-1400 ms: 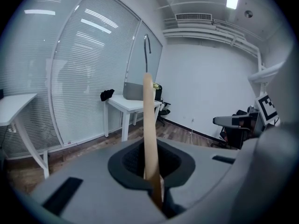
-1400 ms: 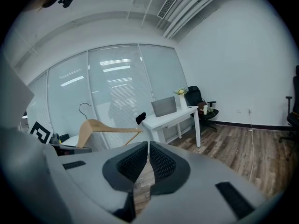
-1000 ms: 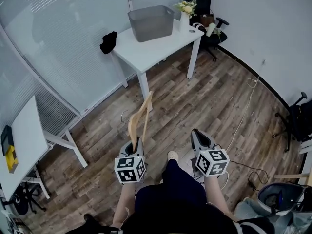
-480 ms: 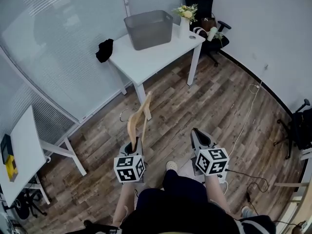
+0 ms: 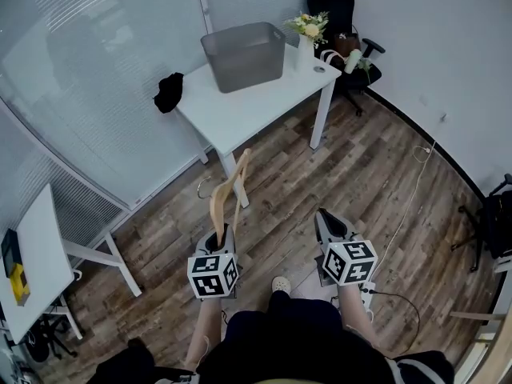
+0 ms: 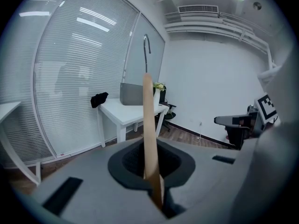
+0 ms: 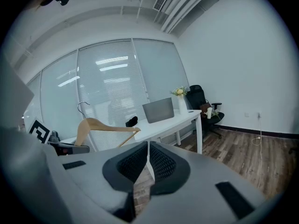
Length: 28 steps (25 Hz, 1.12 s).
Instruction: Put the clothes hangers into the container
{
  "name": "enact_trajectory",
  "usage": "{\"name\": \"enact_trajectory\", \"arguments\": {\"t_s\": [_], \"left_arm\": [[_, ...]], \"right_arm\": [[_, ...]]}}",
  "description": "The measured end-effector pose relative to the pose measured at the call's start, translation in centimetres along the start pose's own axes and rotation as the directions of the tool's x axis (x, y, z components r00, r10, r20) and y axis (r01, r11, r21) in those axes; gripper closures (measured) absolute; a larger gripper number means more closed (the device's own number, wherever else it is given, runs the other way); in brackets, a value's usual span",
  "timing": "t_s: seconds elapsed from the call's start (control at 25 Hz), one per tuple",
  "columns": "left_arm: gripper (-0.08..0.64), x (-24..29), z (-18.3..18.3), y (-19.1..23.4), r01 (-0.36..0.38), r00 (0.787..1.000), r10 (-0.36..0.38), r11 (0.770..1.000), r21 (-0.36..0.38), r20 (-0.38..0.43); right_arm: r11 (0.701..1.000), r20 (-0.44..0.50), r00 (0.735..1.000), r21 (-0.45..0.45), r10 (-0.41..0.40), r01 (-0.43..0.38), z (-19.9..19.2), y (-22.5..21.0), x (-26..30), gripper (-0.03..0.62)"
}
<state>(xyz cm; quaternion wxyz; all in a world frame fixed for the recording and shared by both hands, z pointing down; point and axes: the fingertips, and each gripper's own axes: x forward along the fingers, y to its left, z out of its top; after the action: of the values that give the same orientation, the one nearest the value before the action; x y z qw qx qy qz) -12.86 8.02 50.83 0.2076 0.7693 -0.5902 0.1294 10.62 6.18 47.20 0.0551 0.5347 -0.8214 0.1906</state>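
wooden clothes hanger [image 5: 216, 209] in hand, grey bin [image 5: 244, 48] not yet reached

the hanger stands up out of the left tool [image 5: 218, 237], which is clamped on one arm end, above the wood floor. the right tool [image 5: 326, 221] has its jaws pressed together on nothing. the bin sits on the white counter [image 5: 254, 109], well ahead. this looks like the carry step; next calls for closing in, lifting the hanger over the rim and letting go.

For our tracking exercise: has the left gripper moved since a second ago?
Yes. The left gripper advanced toward the white table; floor between them shrank.
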Motion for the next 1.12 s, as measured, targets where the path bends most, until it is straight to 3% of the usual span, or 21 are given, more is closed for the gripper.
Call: {"name": "enact_trajectory", "arguments": {"t_s": [0.6,1.12], "left_arm": [[0.545,4.8,2.4,0.9,-0.047,0.999,0.047,0.999,-0.014,0.024],[0.545,3.6,0.3,0.0,-0.061,0.998,0.061,0.998,-0.03,-0.004]], "right_arm": [[0.999,0.001,0.999,-0.011,0.039,-0.039,1.8,-3.0,5.2,0.555],[0.998,-0.033,0.997,0.009,0.063,-0.062,-0.4,-2.7,3.9,0.555]]}}
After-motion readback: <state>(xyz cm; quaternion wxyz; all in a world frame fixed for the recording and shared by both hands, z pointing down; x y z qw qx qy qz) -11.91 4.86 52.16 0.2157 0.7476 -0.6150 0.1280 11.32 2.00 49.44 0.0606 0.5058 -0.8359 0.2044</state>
